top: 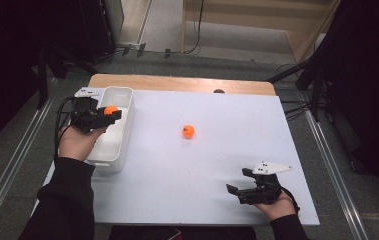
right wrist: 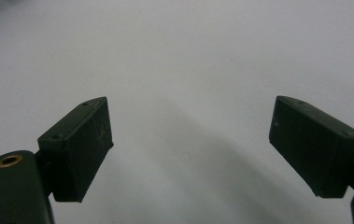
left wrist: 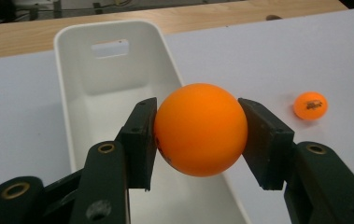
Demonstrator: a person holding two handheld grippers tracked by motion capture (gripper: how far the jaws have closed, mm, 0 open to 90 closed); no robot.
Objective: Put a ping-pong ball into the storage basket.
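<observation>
White sheeting covers most of the counter (top: pixel 187 165), with a strip of bare wood along its far edge and grey floor around it.

At the left edge, the left gripper (top: pixel 108 113) is clamped on an orange ball (top: pixel 110 110); in the left gripper view the two black pads press on opposite sides of that ball (left wrist: pixel 201 129), which bulges above and below them. The person's left hand (top: pixel 79 140) carries this gripper from beneath, a dark sleeve running back to the near edge. The held ball hangs over the open top of a white bin (top: pixel 126 131), a long narrow tub that stands near the far left corner with its length running from far edge toward near edge. In the left gripper view the bin (left wrist: pixel 72 98) lies directly under the ball, a handle slot cut in its far end wall, its inside bare where it can be seen.

Out on the sheet, near the middle of the counter and well apart from the bin, a second orange ball (top: pixel 188 131) lies by itself; it bears a small dark print (left wrist: pixel 310 105).

Near the near right corner, the right gripper (top: pixel 240 181) is held low over the sheet by the right hand (top: pixel 279 205), its jaws spread wide with nothing but white surface between them (right wrist: pixel 191 142).
</observation>
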